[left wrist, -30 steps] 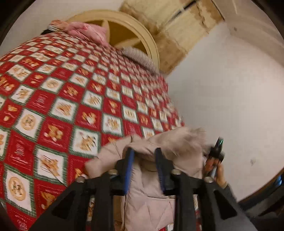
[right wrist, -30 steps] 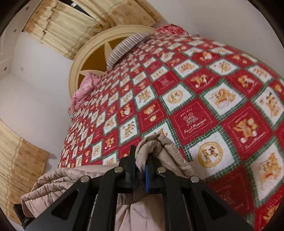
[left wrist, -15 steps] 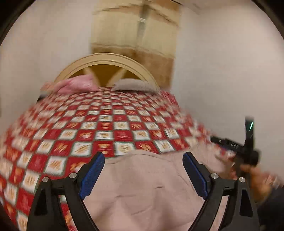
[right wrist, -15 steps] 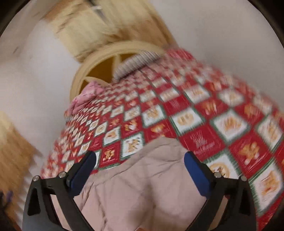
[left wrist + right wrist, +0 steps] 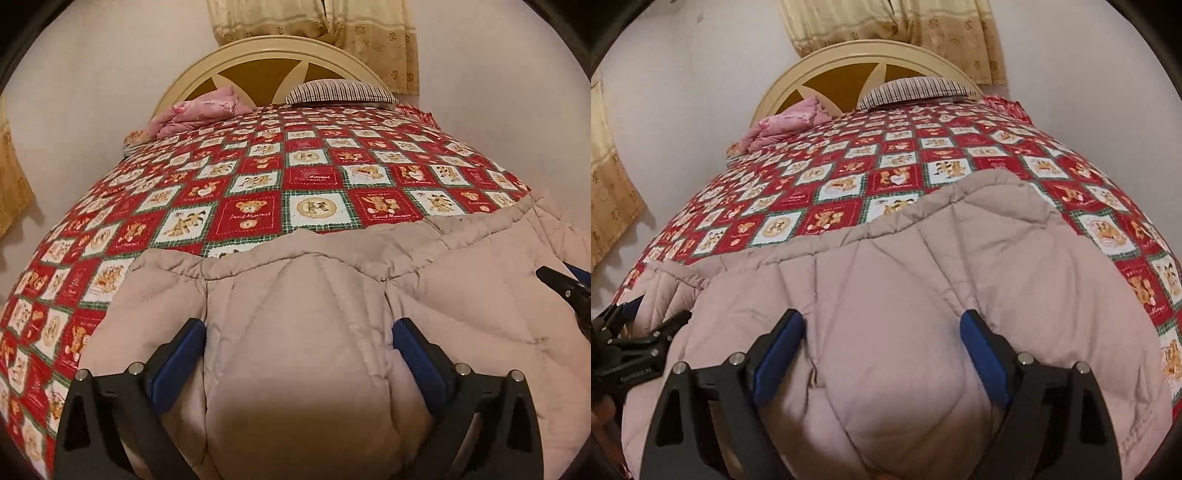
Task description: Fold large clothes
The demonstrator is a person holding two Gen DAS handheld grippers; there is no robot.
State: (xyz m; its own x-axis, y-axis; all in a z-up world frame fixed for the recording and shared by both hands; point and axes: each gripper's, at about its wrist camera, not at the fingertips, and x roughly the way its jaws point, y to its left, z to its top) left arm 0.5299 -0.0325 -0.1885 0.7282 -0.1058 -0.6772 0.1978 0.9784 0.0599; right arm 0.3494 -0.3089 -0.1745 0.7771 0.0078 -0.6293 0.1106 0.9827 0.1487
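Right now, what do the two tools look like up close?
Both match: the left tool and right tool have matte black, angular fingers with triangular cutouts, silver screw heads at the joints, and blue pads on the inner faces. The left tool's body carries small white lettering, too small to read.

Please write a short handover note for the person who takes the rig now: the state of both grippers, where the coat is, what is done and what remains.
Left gripper: jaws opening, wide apart over the coat, pads not pressing it.
Right gripper: jaws wide but closing a little, over the coat, nothing pinched.
Coat: beige quilted, spread flat at the near end of the bed, on the red patterned cover. Pillow and pink bundle lie at the headboard, apart from it.
Done: coat laid out and released.
Left: all the folds. I would probably start by taking one side edge and bringing it across.
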